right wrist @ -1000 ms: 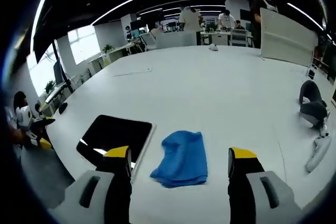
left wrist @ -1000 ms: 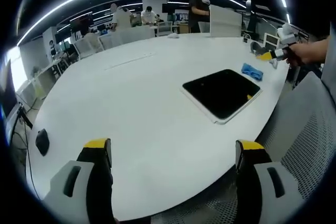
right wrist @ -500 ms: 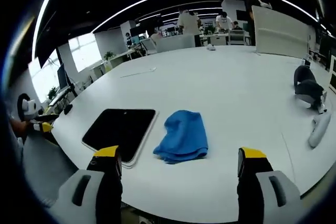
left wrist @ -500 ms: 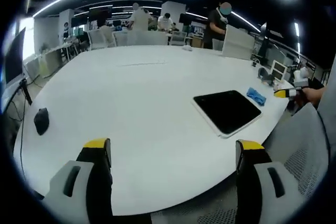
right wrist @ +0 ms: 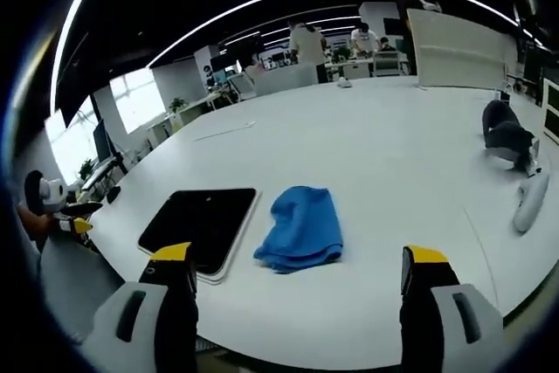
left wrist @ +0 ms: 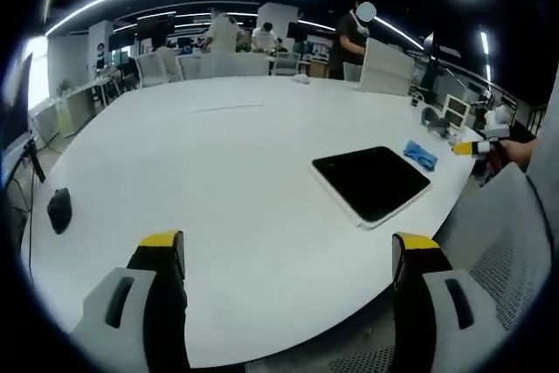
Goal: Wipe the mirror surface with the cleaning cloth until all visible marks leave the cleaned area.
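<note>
While both claws gape empty, crumpled blue cloth (right wrist: 301, 227) lies beside dark mirror (right wrist: 199, 219).

Mirror (right wrist: 199, 218): a flat, dark rectangular panel with rounded corners and a thin white border, lying face up on the white table (right wrist: 393, 155) near its curved edge. Cleaning cloth (right wrist: 302, 226): a crumpled blue cloth, bunched in 1 heap, lying on the table just beside the mirror's long side.

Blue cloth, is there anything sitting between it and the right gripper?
Nothing visible: bare white table lies between the open right gripper and the blue cloth. The mirror lies beside the cloth.
</note>
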### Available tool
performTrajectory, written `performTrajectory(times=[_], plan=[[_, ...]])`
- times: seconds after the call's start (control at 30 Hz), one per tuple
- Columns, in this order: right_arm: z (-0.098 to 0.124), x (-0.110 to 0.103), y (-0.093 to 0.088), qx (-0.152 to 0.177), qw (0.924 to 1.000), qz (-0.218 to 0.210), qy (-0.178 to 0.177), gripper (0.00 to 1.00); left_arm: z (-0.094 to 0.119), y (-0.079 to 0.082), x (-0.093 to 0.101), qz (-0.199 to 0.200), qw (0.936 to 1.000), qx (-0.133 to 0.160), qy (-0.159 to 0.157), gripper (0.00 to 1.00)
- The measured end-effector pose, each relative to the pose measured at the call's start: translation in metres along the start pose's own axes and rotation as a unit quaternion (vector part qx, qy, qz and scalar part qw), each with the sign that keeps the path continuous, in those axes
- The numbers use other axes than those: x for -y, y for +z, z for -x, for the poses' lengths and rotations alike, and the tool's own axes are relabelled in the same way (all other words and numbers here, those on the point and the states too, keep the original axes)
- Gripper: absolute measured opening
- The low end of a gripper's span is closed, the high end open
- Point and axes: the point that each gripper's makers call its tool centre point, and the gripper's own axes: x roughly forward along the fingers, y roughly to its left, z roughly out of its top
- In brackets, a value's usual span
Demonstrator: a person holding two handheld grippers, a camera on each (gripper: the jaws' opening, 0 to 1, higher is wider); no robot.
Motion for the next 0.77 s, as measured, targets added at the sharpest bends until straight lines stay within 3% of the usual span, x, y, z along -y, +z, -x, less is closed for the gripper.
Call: performTrajectory(times=[0.57,0.77], plan=[[0.0007,-0.0029,-0.0032,-0.004,1.0000,-0.002,-0.006,0.96,-0.0010,-0.0033,-0.0049,0.005,1.0000,-0.002,0.003,0.99],[0.0003,-0.0007,-0.0048,-0.003,0.9997,-0.020,-0.011,0.96,-0.0007,-0.0043,-0.0048,-0.006,0.9999,-0.007,0.006,0.99]])
